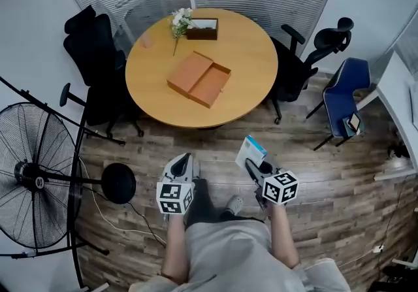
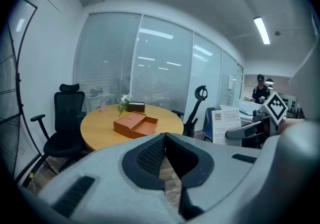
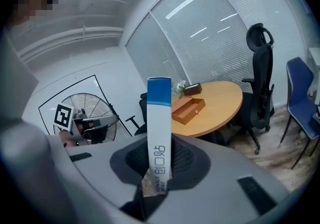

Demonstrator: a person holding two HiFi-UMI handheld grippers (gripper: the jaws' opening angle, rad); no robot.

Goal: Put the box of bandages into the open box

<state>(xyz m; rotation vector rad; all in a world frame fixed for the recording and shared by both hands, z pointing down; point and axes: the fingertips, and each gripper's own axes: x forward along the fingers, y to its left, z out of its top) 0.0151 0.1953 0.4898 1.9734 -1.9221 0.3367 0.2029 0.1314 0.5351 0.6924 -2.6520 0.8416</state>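
The open orange box (image 1: 199,80) lies with its lid flipped back on the round wooden table (image 1: 251,49); it also shows in the left gripper view (image 2: 135,124) and the right gripper view (image 3: 188,108). My right gripper (image 1: 249,164) is shut on the white and blue box of bandages (image 1: 251,149), holding it upright over the floor, well short of the table. In the right gripper view the bandage box (image 3: 159,128) stands on edge between the pads (image 3: 181,160). My left gripper (image 1: 185,157) is beside it, its jaw tips touching with nothing between them (image 2: 164,140).
Black office chairs (image 1: 98,55) (image 1: 307,62) flank the table and a blue chair (image 1: 346,98) stands to the right. A large floor fan (image 1: 32,176) and a round stand base (image 1: 117,183) sit on the left. Flowers (image 1: 179,21) and a dark tissue box (image 1: 202,28) occupy the table's far edge.
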